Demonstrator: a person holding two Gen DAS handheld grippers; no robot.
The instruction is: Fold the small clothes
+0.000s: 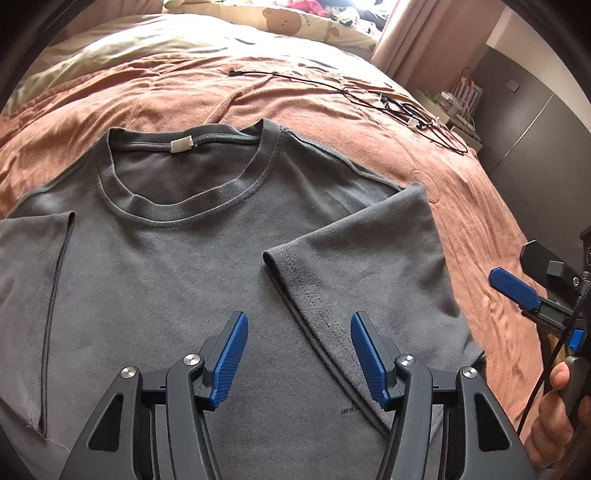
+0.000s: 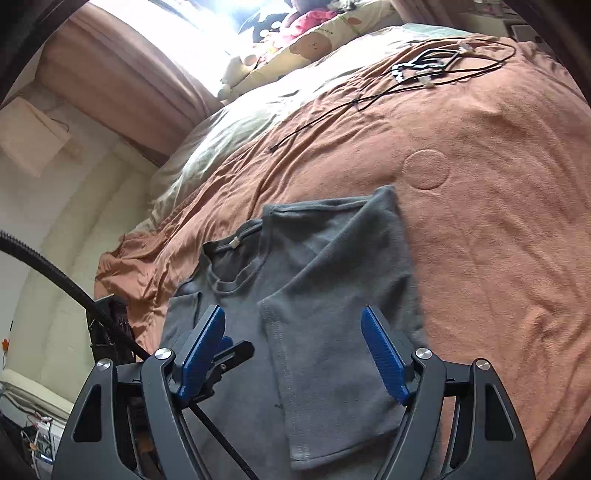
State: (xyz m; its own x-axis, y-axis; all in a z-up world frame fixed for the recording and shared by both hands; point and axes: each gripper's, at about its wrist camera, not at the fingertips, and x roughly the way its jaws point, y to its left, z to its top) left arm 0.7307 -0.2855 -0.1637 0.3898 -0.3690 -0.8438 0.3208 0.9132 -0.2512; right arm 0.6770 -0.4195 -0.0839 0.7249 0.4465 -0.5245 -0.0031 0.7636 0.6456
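A dark grey T-shirt [image 1: 177,280] lies flat, front up, on a bed with an orange-brown blanket [image 1: 332,122], its collar toward the pillows. Both short sleeves are folded inward over the chest; the right sleeve [image 1: 362,258] lies as a flap across the body. My left gripper [image 1: 299,354] hovers open over the shirt's middle, nothing between its blue pads. My right gripper [image 2: 295,354] is open too, above the folded sleeve [image 2: 332,332] of the T-shirt [image 2: 240,387], not pinching it. In the left wrist view the right gripper [image 1: 521,275] shows at the right edge.
Black cables [image 1: 406,107] with small connectors sprawl on the blanket beyond the shirt, also seen as cables [image 2: 443,66]. Bear-print pillows [image 1: 295,18] lie at the head of the bed. A hand [image 1: 561,406] grips the right tool. The bed's edge falls away right of the shirt.
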